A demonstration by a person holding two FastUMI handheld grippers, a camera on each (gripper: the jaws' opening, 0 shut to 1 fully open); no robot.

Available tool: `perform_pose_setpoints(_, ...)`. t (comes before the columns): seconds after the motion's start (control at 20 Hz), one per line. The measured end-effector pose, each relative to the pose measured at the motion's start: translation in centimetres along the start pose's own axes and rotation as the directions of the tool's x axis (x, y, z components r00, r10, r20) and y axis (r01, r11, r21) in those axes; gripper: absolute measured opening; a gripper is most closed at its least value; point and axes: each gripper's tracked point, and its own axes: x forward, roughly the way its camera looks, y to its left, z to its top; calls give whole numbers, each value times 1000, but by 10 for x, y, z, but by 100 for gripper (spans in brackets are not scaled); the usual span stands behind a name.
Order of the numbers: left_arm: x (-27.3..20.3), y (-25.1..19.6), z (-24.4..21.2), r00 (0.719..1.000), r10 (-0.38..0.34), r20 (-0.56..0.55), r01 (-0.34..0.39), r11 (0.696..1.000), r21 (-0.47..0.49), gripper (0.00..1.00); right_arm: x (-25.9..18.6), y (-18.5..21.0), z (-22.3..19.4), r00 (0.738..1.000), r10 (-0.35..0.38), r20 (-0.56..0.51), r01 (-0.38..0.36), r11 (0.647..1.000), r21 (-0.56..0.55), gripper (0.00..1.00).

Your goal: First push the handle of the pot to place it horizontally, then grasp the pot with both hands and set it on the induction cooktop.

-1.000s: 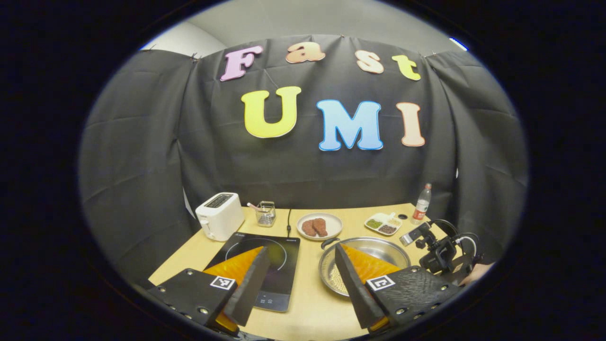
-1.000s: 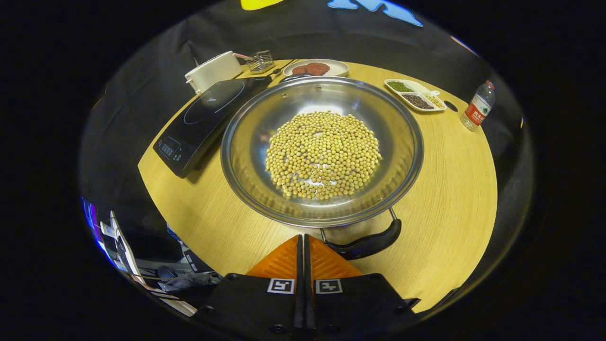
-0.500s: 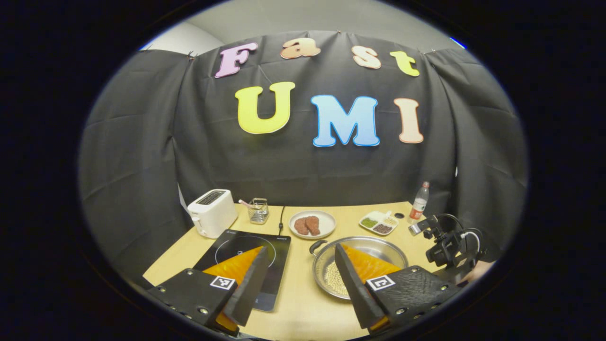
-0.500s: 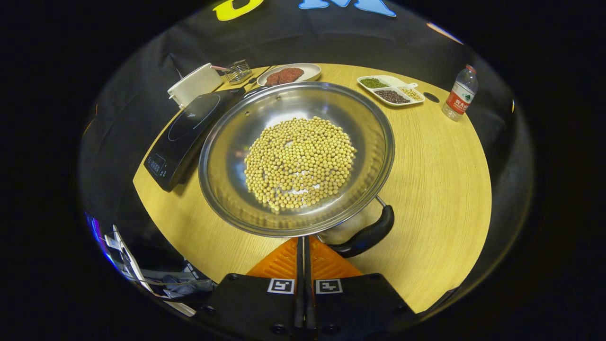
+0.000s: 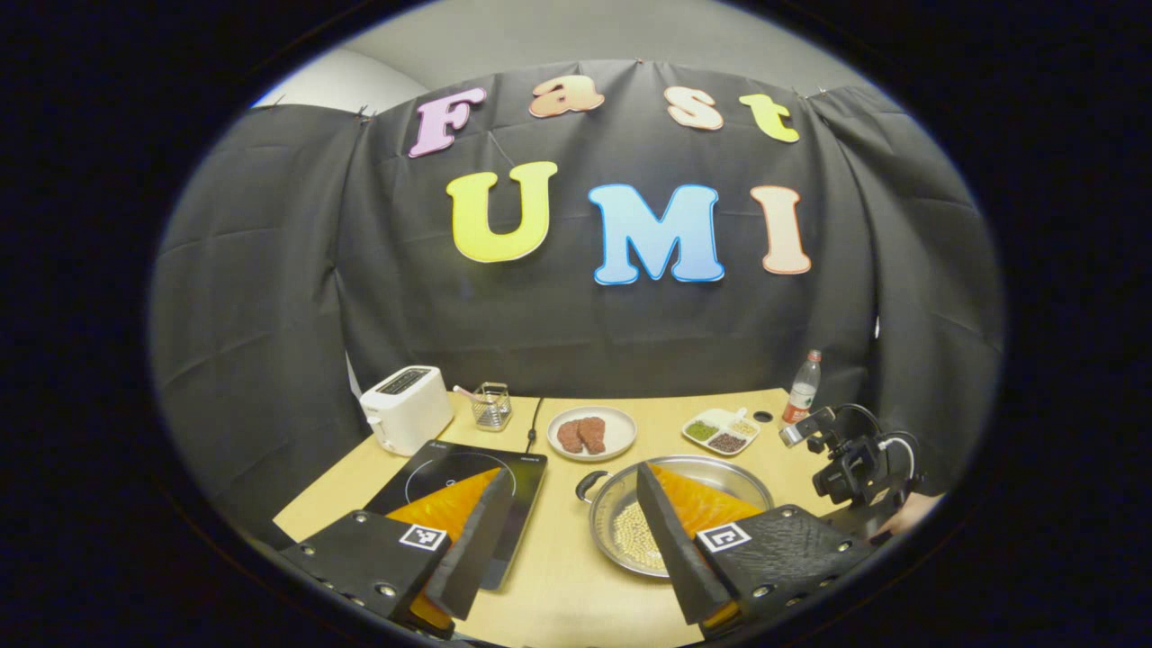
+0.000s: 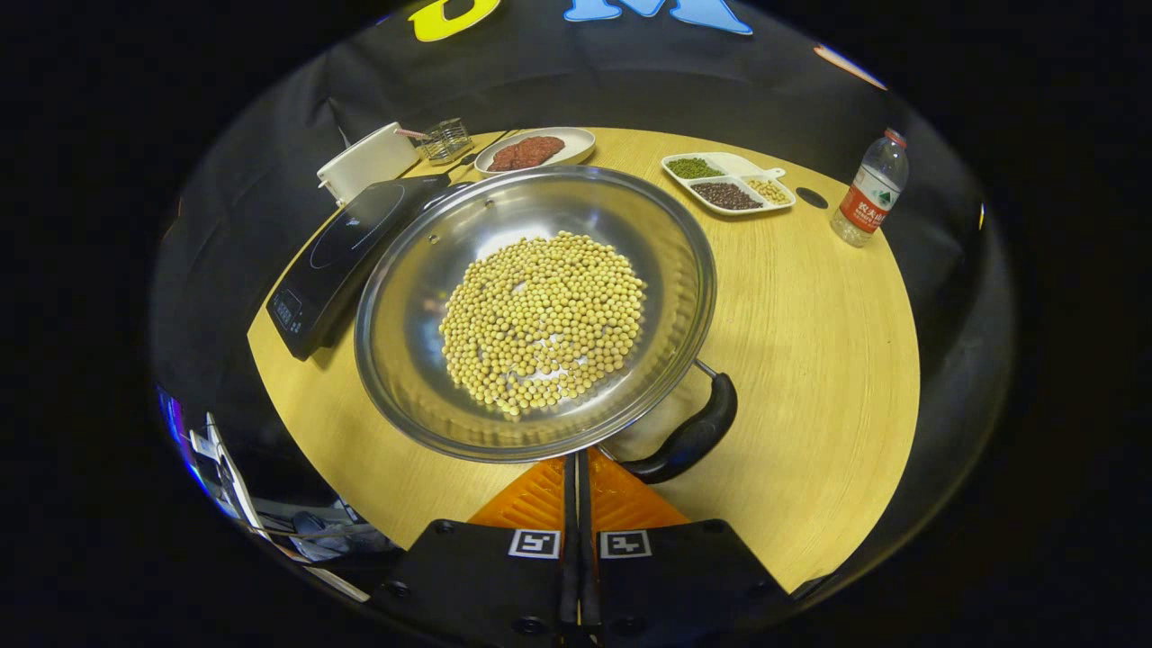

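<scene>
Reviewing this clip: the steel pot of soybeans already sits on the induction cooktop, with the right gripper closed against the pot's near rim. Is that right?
Not quite. In the right gripper view the pot of soybeans rests on the wooden table, beside the induction cooktop, not on it. The rest holds: the right gripper is closed, its tips at the near rim beside the black handle.

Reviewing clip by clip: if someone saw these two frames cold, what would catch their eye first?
Most likely the steel pot heaped with pale round beans, large in the middle of the right gripper view, its dark handle just right of the right gripper, whose fingers are closed together. In the left gripper view, the left gripper is spread wide above the black induction cooktop and the pot.
</scene>
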Motion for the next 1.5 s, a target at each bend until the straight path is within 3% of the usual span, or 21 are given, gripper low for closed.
perform_pose_setpoints(0.25,-3,-20,10,999,30,34,-29,999,-27,85,-1,-23,7,1000,-12,25,11,1000,12,2)
perform_pose_setpoints(0.7,13,-28,18,999,-25,40,25,1000,-3,85,1,-54,19,993,-94,64,88,991,102,2)
perform_pose_setpoints(1.1,32,-3,17,999,-45,21,45,999,-13,82,3,-73,30,982,-175,72,158,967,199,2)
perform_pose_setpoints(1.2,36,6,14,999,-45,11,45,999,-19,86,2,-76,30,980,-187,68,168,960,224,0)
perform_pose_setpoints(1.5,50,27,5,999,-44,-13,43,999,-32,85,-13,-87,27,969,-234,78,207,944,257,4)
